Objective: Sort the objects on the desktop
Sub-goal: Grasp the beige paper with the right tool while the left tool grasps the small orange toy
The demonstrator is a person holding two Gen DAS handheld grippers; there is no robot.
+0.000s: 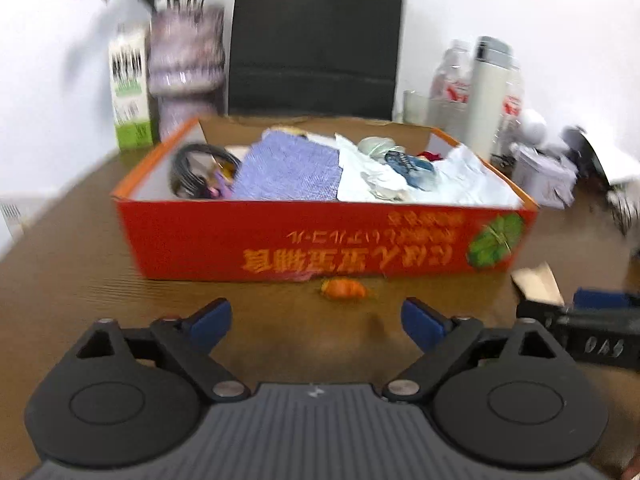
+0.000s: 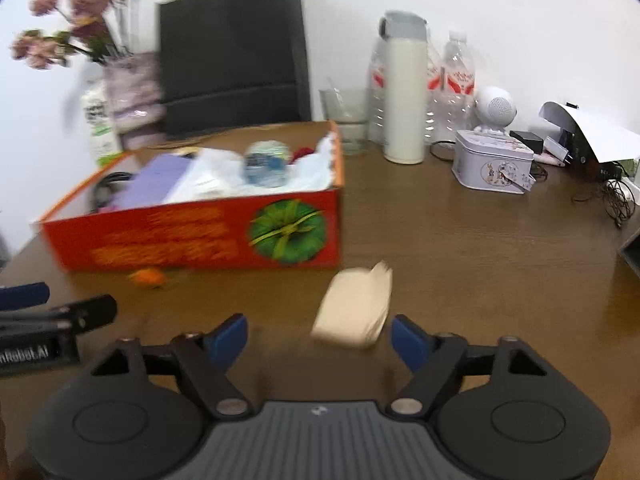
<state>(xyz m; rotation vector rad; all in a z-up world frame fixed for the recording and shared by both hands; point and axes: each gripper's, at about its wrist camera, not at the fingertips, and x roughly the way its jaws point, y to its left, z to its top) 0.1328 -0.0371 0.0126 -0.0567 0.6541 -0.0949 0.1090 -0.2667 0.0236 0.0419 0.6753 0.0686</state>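
A red cardboard box stands on the brown desk, holding a purple cloth, white paper, a black cable and a small bottle. A small orange toy carrot lies on the desk just in front of the box. My left gripper is open and nothing is between its blue pads; the carrot lies a little ahead of them. My right gripper is open. A beige folded tissue pack lies on the desk just ahead of its jaws, nearer the right finger; no pad touches it.
Behind the box stand a vase with flowers, a green-and-white carton, a black bag, a white thermos, plastic bottles, a glass, a white tin, a round speaker and cables at the right.
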